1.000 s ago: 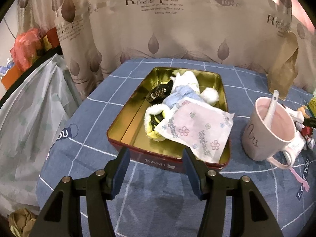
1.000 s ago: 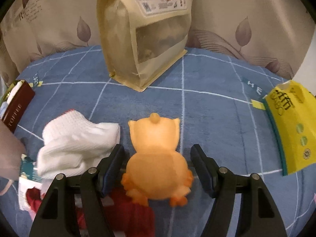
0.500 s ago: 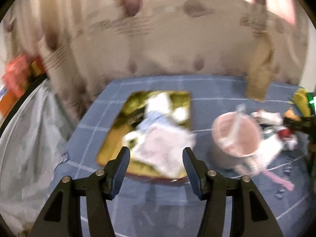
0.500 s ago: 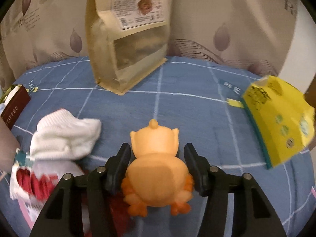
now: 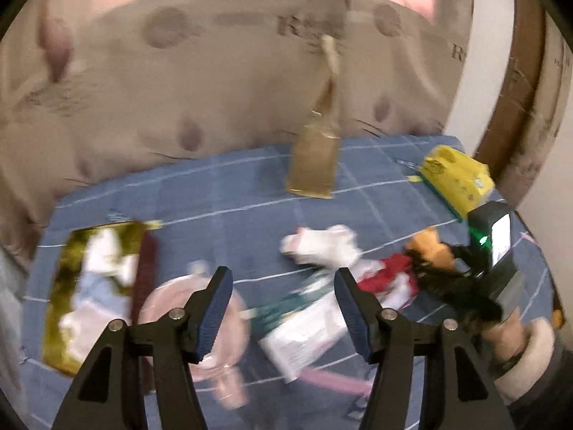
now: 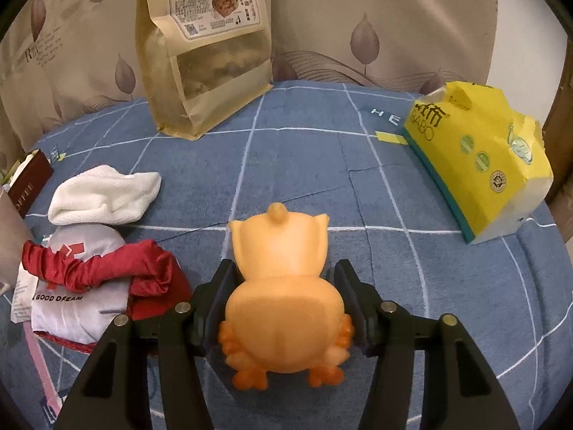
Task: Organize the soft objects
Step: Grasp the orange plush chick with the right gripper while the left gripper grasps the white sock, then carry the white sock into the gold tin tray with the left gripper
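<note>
My right gripper (image 6: pixel 283 279) is shut on a soft orange owl toy (image 6: pixel 283 286) and holds it over the blue checked cloth. A white sock (image 6: pixel 104 193) lies to its left on a grey pouch (image 6: pixel 75 286) with a red cloth (image 6: pixel 107 268) across it. In the blurred left wrist view my left gripper (image 5: pixel 283 294) is open and empty above the table. There the gold tin (image 5: pixel 96 286) with soft items sits at the left, and the white sock (image 5: pixel 322 247), red cloth (image 5: pixel 386 272), owl toy (image 5: pixel 429 247) and right gripper (image 5: pixel 422 268) lie to the right.
A tall kraft snack bag (image 6: pixel 204 53) stands at the back by the curtain. A yellow tissue pack (image 6: pixel 480 157) lies at the right. A pink mug (image 5: pixel 193 315) sits under my left gripper. A dark red box (image 6: pixel 28 186) is at the left edge.
My right gripper closed on the owl toy and lifted it slightly. My left gripper swung right, away from the tin, toward the mug and the pile of soft things.
</note>
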Demonstrator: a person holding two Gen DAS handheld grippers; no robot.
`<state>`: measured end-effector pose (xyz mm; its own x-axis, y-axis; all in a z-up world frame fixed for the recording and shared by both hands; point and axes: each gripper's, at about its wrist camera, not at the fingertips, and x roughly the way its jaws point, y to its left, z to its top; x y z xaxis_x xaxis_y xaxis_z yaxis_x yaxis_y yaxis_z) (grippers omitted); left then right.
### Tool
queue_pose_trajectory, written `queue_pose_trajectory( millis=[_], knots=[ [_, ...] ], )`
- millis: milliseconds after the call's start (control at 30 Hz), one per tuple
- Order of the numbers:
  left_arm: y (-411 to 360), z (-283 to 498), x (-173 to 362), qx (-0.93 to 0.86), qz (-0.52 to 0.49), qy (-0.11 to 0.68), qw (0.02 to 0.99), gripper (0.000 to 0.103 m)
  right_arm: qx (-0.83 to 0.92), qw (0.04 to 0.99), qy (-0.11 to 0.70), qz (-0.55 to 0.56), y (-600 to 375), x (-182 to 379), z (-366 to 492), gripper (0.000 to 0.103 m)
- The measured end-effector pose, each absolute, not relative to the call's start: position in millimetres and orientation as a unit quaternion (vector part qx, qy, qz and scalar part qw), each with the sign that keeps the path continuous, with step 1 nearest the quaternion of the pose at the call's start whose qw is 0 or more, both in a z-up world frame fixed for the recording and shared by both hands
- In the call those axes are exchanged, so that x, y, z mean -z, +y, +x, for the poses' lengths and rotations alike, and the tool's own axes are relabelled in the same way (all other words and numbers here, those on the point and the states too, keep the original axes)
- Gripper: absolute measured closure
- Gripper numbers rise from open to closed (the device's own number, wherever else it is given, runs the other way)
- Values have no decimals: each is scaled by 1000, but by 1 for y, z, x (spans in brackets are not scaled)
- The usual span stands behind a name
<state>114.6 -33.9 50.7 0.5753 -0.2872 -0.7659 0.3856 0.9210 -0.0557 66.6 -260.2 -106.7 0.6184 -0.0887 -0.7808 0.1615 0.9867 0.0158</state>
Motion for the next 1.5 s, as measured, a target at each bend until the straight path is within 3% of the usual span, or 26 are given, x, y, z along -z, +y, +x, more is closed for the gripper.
queue_pose_trajectory(
  millis=[300,633,700,767,867,1067,1500],
  knots=[
    [-106,164,-6,211,46,481,850,42,65,898,433,47,-262,107,60,48],
    [-125,205,48,164,76,513,839,42,58,898,433,56,-265,109,63,47],
    [-124,208,54,162,74,513,840,52,57,898,433,57,-265,108,62,47],
    [-123,209,55,166,69,514,839,74,56,898,433,60,-265,108,62,47],
    [-127,209,52,172,78,516,835,86,54,898,432,63,-266,108,61,47],
    [-126,197,40,171,84,511,838,91,54,898,433,63,-266,108,62,46],
    [-86,151,-28,152,43,458,875,91,59,896,437,50,-263,107,64,46]
  ],
)
